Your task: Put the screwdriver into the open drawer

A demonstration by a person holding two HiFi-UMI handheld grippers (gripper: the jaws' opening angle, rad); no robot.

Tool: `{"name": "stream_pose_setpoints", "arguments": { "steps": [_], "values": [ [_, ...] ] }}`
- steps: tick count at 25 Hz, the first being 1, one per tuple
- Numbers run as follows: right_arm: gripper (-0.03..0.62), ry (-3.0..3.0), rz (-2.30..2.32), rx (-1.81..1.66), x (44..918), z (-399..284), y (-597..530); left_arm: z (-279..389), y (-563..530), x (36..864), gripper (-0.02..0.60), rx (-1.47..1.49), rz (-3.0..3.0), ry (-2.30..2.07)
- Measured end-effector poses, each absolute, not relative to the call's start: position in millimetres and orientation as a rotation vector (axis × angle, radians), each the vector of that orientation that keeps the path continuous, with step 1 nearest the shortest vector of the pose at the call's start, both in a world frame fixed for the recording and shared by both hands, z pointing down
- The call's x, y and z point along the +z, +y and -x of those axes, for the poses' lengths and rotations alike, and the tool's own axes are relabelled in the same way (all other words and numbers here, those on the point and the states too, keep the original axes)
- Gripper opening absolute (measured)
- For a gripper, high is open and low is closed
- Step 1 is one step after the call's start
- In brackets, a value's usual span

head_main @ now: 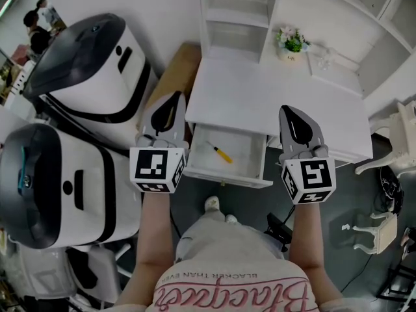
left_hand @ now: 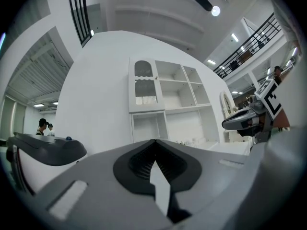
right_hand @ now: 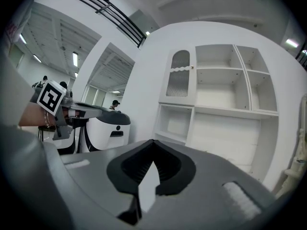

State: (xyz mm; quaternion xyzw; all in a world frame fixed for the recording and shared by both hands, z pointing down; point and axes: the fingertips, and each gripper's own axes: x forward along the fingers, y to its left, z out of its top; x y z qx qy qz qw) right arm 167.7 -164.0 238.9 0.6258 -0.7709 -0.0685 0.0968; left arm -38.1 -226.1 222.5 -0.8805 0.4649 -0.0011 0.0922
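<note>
Screwdriver [head_main: 221, 153], yellow handle: lies inside the open drawer [head_main: 224, 178], near its middle, below the front edge of the white counter [head_main: 279, 103]. Left gripper [head_main: 175, 97] and right gripper [head_main: 286, 110]: 2 units, jaws closed, empty, flanking the drawer.

We are seeing a yellow-handled screwdriver [head_main: 221, 153] in the white drawer [head_main: 227, 177]. The left hand-held gripper [head_main: 174, 101] and right hand-held gripper [head_main: 288, 112] are showing grey, their cubes carrying black-and-white square markers.

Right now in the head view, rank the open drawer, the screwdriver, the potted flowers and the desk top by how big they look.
1. Desk top
2. Open drawer
3. Potted flowers
4. Screwdriver
The flowers stand farther from the camera, so their lead over the screwdriver is unsure.
</note>
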Motion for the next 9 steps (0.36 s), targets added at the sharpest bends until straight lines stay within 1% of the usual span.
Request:
{"name": "stream_pose_setpoints", "arguments": {
  "steps": [9],
  "values": [
    [0.002,-2.293,-1.838,-0.243,233,-172,-154,34,-211,223,0.011,-0.026,2.609,1.376]
  ]
}}
